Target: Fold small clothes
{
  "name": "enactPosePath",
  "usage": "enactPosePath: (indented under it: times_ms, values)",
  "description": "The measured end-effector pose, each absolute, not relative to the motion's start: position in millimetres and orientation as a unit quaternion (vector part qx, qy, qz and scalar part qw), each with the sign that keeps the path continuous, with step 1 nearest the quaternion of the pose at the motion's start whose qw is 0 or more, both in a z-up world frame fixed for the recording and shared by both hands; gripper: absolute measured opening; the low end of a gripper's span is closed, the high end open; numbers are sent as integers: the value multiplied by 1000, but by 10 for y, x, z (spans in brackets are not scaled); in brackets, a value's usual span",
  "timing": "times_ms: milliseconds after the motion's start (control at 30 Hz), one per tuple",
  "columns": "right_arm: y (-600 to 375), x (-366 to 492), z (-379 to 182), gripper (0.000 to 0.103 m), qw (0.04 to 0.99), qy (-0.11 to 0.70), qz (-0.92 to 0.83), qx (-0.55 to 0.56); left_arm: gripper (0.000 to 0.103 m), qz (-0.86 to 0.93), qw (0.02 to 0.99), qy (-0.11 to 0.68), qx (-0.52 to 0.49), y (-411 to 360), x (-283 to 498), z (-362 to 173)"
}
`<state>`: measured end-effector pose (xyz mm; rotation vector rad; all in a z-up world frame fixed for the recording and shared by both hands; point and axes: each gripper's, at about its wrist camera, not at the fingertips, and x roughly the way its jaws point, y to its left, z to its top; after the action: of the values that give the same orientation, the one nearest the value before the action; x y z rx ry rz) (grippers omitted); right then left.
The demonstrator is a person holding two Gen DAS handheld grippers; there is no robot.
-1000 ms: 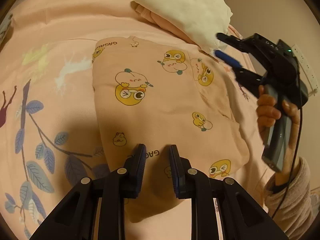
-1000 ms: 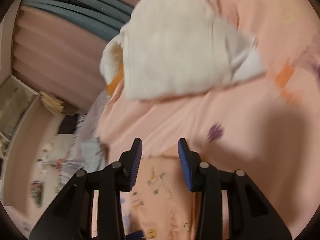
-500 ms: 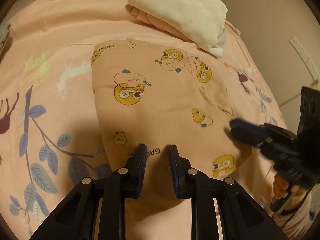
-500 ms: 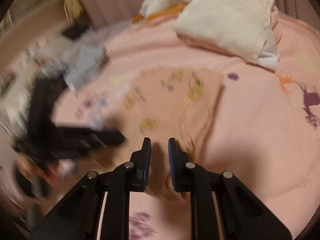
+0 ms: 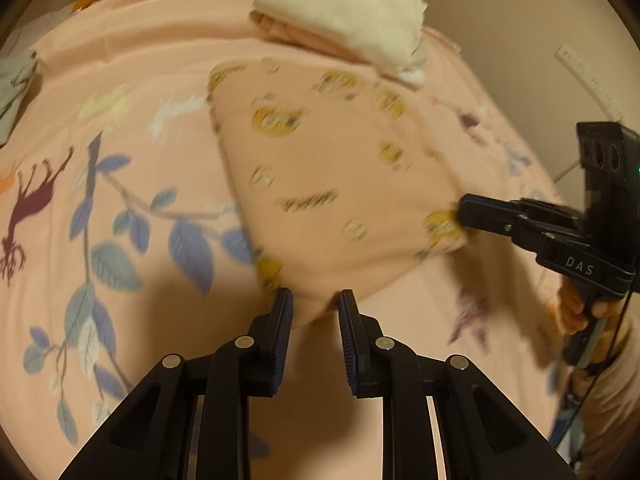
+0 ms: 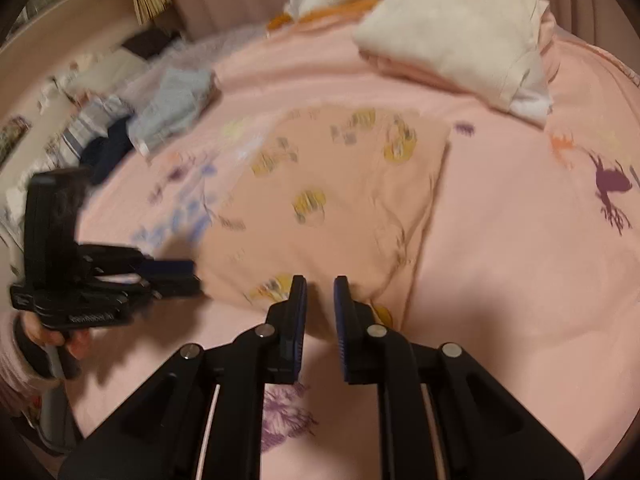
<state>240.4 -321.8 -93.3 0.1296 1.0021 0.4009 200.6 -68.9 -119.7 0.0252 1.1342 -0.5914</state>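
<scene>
My left tongs and right tongs each clench the near hem of the peach duck-printed cotton garment; folded cream cloth at one o'clock.

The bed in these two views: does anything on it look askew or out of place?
Little stands out. The duck-print garment lies spread on the pink bedsheet, its near edge pinched by both the left tool and right tool. Only the folded cream cloth sits slightly crooked on its stack.
</scene>
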Motion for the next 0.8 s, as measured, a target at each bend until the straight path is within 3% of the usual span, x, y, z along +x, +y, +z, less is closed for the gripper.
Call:
enactPosePath:
  times_ms: [133, 267, 300, 333, 367, 400, 433, 467, 800]
  values:
    - [-3279, 2431, -1114, 8, 846, 497, 177, 80, 21, -270, 796, 541, -6, -620, 2002, -1276]
    - [-3328, 2372, -1017, 13, 845, 498, 173, 84, 21, -272, 786, 552, -50, -426, 1977, -1233]
    - [-3356, 2351, -984, 18, 846, 496, 173, 88, 21, -272, 785, 554, -59, -376, 1961, -1229]
    - [-3409, 2323, -939, 38, 849, 492, 168, 95, 23, -271, 783, 555, -68, -329, 1954, -1226]
    - [-3455, 2315, -923, 58, 851, 488, 163, 103, 34, -270, 780, 558, -87, -262, 1960, -1230]
    - [-3520, 2308, -902, 61, 854, 482, 158, 118, 40, -271, 777, 558, -104, -226, 1973, -1233]
    - [-3575, 2318, -897, 61, 854, 478, 157, 134, 50, -270, 776, 557, -125, -178, 1983, -1231]
    - [-3635, 2331, -902, 61, 852, 476, 156, 153, 51, -266, 776, 554, -142, -135, 1998, -1226]
    - [-3856, 2508, -1024, 61, 823, 469, 146, 286, 51, -251, 779, 547, -174, -194, 2231, -1208]
